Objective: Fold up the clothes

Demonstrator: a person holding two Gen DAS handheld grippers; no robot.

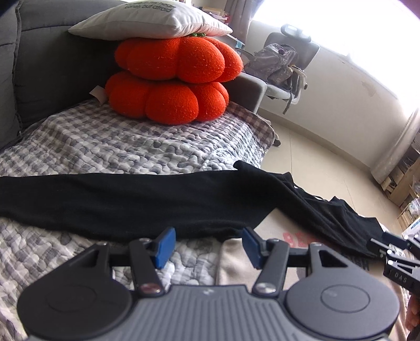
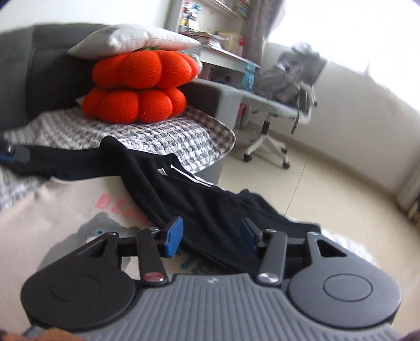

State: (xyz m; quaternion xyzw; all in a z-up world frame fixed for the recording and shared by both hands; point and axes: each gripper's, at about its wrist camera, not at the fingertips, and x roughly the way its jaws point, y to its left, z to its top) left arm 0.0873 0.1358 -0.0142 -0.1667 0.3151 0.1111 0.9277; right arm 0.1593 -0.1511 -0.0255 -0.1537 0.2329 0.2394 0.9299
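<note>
A long black garment lies stretched across the checked quilt on the sofa, and its right end trails over the seat's edge. Under it lies a beige garment with pink letters. My left gripper is open just short of the black cloth's near edge, with only quilt and beige cloth between its blue pads. My right gripper is open over the rumpled right end of the black garment; cloth lies between the pads, which do not press on it. It also shows in the left wrist view as the right gripper.
Two orange pumpkin cushions and a white pillow are stacked at the far end of the grey sofa. An office chair carrying a backpack stands on the pale floor to the right. Shelves line the far wall.
</note>
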